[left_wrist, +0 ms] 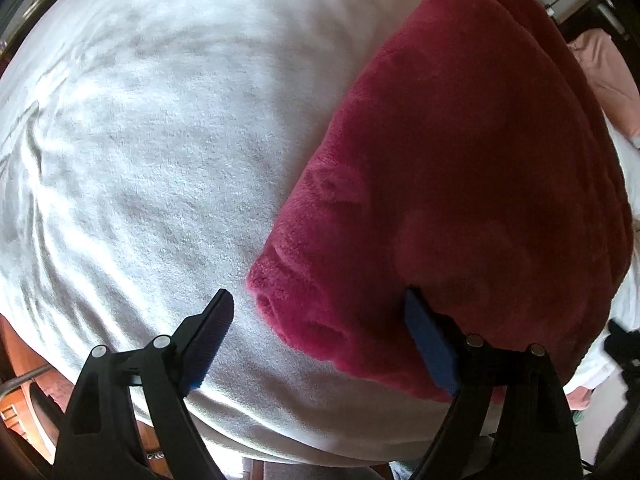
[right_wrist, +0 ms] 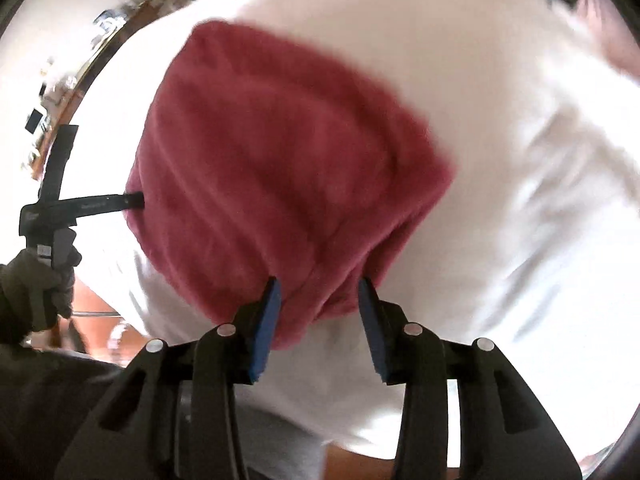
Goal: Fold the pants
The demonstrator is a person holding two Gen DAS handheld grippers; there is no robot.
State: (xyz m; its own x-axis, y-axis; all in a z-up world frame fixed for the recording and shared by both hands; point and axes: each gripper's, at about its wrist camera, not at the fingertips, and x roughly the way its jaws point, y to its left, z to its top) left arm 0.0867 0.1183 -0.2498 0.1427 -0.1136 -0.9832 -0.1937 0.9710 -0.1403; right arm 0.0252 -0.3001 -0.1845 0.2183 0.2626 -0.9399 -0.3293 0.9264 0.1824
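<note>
Pants [left_wrist: 460,168] of plush red fleece lie folded into a thick bundle on a white blanket [left_wrist: 152,152] spread over a bed. In the left wrist view the bundle's long axis runs from the near rounded corner, low between the fingers, up and away toward the far right. The left gripper [left_wrist: 320,312] stands wide open, its 2 blue-padded fingers [left_wrist: 430,344] apart: one over bare blanket, the other against the bundle's near edge. In the right wrist view the right gripper [right_wrist: 318,292] is also open, its 2 fingers straddling the near end of the pants [right_wrist: 280,160] without pinching them; the picture is blurred. Farther left there, the left gripper [right_wrist: 136,199] shows with a finger touching the bundle's side, held by a gloved hand [right_wrist: 36,284]. Small print on that finger is too blurred to read. Beyond the bundle lies a pink cloth [left_wrist: 604,80].
</note>
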